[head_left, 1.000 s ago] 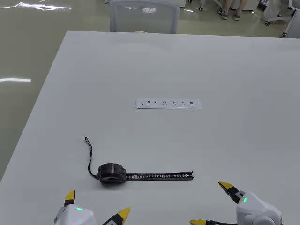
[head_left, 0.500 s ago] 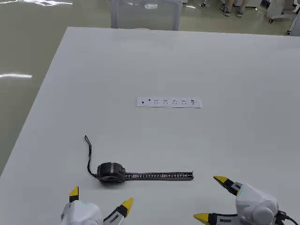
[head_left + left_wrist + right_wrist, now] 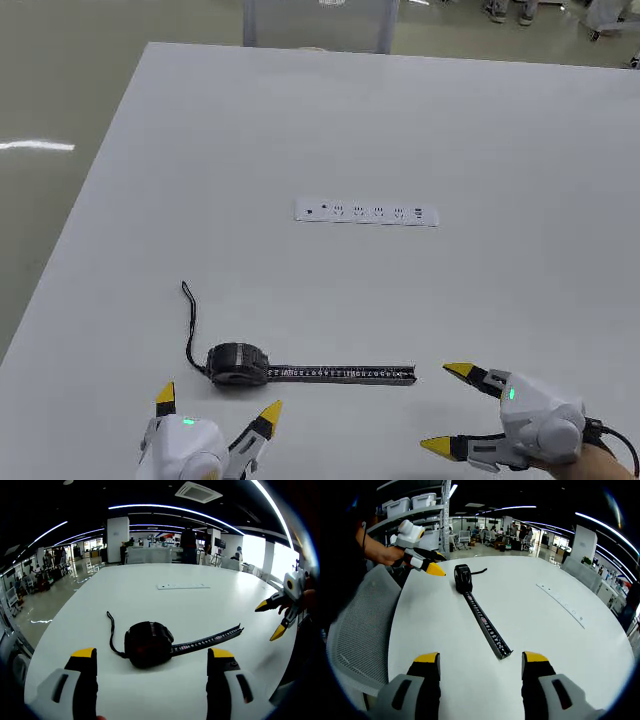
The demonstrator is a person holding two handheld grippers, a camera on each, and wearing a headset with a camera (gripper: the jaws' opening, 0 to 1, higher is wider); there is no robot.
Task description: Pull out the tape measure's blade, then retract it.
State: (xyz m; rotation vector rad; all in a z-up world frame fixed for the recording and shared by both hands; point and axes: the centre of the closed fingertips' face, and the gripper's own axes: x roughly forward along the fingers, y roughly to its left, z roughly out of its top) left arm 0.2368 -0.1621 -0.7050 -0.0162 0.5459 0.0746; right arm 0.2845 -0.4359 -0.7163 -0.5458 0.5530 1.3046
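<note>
Seeing tape measure on surface near front edge, blade out flat toward the right. Holding nothing in left claw, spread wide just short of case; same for right claw, wide, empty, near blade tip. Likely dense rigid case: pinch across flat sides. Thin springy blade, snap-back likely: take by end hook, feed in slow.

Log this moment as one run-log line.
tape measure: on table, blade extended flat | left tongs: open, empty, facing tape measure | right tongs: open, empty, facing blade tip | contact: none
</note>
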